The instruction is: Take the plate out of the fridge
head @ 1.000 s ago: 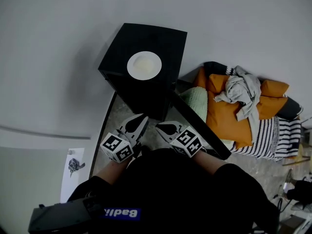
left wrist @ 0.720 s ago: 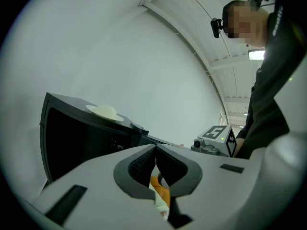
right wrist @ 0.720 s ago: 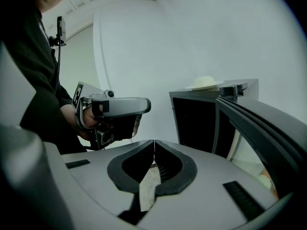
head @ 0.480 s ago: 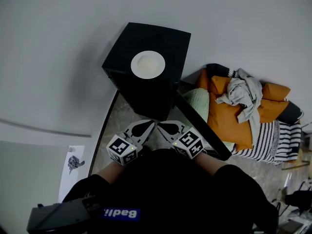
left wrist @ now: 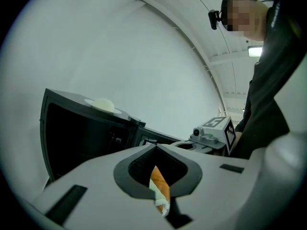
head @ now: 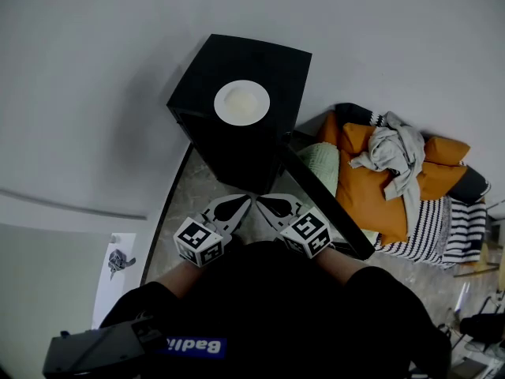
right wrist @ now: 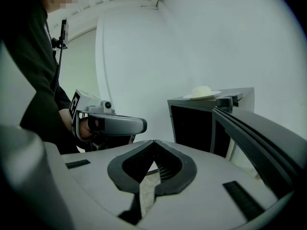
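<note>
— Where is the plate [head: 241, 103]?
— Your plate sits on top of the black fridge [head: 237, 152], not inside it, and it carries a pale mound [left wrist: 102, 103].
— And the fridge itself?
— Its door [head: 323, 204] stands swung open on your right.
— What about my grippers?
— Your left gripper [head: 246, 200] has its jaws closed together with nothing between them. Your right gripper [head: 261, 202] is closed and empty too. Their tips sit near each other, low in front of the fridge and well below the plate.
</note>
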A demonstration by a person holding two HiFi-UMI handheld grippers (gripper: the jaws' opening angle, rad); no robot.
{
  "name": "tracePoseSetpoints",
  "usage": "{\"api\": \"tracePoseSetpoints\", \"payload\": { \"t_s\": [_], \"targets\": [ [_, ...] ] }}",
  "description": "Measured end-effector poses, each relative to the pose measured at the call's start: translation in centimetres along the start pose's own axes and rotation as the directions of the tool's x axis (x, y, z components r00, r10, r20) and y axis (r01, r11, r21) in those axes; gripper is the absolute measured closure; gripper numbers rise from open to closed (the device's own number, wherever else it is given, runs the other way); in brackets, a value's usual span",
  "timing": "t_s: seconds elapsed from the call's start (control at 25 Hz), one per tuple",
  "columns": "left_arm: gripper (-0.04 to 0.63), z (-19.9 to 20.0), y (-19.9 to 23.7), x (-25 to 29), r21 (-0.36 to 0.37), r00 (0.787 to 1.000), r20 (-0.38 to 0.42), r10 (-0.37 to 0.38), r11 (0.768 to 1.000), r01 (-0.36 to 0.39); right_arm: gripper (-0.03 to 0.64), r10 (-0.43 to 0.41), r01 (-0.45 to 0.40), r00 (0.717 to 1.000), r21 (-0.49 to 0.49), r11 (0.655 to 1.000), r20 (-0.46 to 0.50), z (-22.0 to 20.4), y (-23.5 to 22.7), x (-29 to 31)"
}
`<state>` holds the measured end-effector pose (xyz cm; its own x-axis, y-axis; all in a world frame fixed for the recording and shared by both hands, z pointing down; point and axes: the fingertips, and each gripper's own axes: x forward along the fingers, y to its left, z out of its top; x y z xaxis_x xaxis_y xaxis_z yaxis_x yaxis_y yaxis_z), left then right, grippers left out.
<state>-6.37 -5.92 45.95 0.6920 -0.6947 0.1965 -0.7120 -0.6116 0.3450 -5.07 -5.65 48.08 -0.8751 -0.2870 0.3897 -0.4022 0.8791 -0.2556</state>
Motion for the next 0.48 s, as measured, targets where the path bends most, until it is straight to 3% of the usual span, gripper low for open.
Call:
{"api": "tracePoseSetpoints", "payload": {
  "t_s": [0.48],
  "targets": [
    [0.586, -0.52, 0.25, 0.27, -0.005, 1.0, -0.018, 0.0, 1.0, 0.0, 0.606, -0.019, 0.019, 1.0, -0.003, 1.0, 0.011, 0.29, -0.45, 0.1]
  ]
}}
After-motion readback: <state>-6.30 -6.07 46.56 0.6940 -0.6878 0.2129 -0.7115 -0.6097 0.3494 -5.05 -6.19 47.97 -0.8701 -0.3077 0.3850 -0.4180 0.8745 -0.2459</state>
